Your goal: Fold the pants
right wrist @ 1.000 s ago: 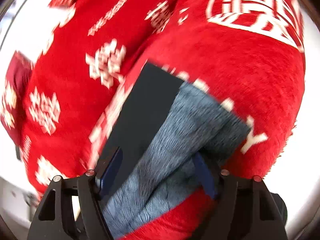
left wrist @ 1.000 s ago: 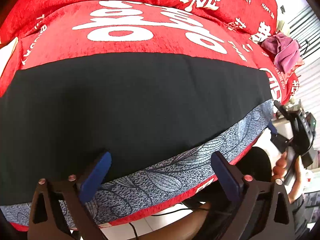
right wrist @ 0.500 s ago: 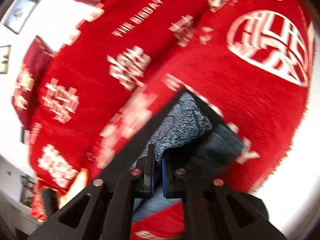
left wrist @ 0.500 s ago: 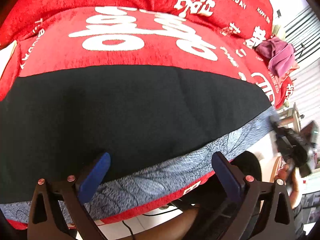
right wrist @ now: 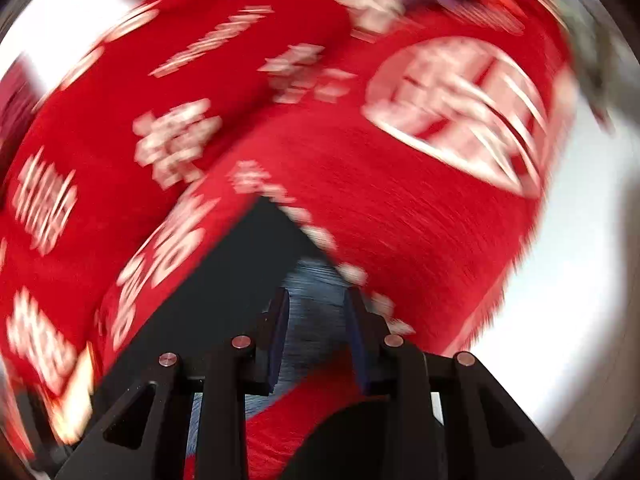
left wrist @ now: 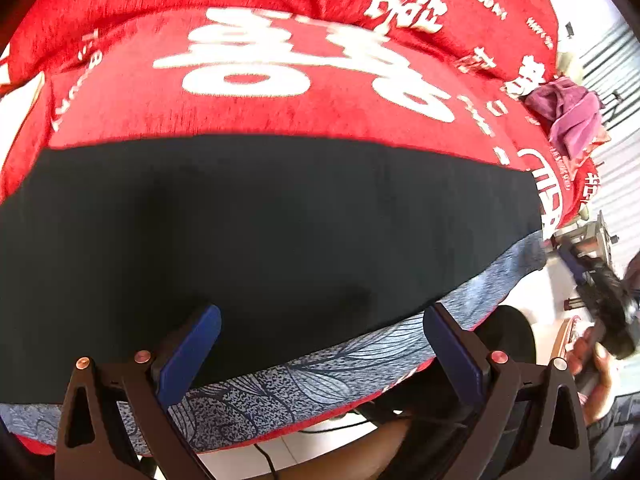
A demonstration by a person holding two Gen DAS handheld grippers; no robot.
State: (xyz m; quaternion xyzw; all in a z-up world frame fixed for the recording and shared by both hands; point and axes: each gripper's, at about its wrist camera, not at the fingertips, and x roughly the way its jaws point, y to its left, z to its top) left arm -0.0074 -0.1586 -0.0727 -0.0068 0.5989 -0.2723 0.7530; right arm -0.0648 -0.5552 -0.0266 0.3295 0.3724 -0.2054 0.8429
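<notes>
Closest to you, your left gripper [left wrist: 320, 354] stands wide open over the near edge of the pants [left wrist: 264, 240], its blue pads [left wrist: 188, 354] well apart and pressing on nothing; the patterned grey-blue band [left wrist: 320, 380] of the pants runs between the fingertips, with the black panel just beyond them. Your right gripper [right wrist: 318, 332] sits at the far corner of the same garment, its jaws opening, with the grey-blue cloth [right wrist: 314, 312] seen between the pads but, as far as the blurred view lets you tell, not pinched by them. The pants lie flat across the front of a red cover [left wrist: 260, 112] printed with white characters, with the patterned band hanging just at the front lip. Judge the fabric as light, soft and limp: it should sag and drag rather than hold a shape, and it may cling a little to the plush red pile, so take it by the patterned band or a corner, where the layers give the pads something thicker to bite. Beyond the fingertips, the far edge of the black panel runs straight against bare red cover, which leaves open room to carry a fold forward. Farther off to the right, a purple cloth [left wrist: 568, 120] sits well apart from the pants.
</notes>
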